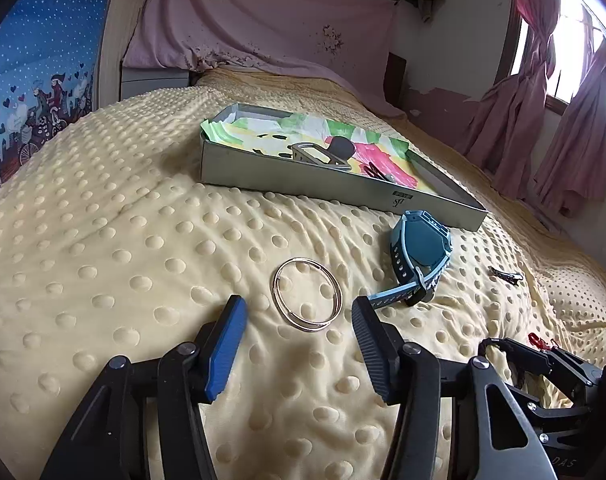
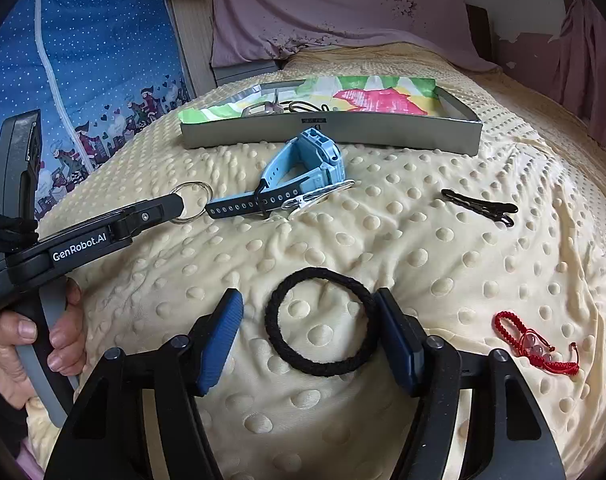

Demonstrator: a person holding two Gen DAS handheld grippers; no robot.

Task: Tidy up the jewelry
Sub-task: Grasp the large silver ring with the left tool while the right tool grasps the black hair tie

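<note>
Right tongs (image 2: 309,330) agape around black hair tie (image 2: 321,322); left tongs (image 1: 299,318) agape, empty, before bangles (image 1: 307,295).

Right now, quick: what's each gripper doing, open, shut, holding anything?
Left gripper: open, holding nothing, jaws on either side of the gold bangles.
Right gripper: open, holding nothing, jaws straddling the black hair tie.

The left tongs (image 1: 299,312) stand spread wide over the dotted yellow blanket (image 1: 103,240), with a thin gold bangle (image 1: 307,294) lying flat between the tips, touching neither. Just right of it lies a blue watch (image 1: 419,254), near the front wall of a grey tray (image 1: 303,184). A small dark clip (image 1: 505,276) lies farther right.
</note>
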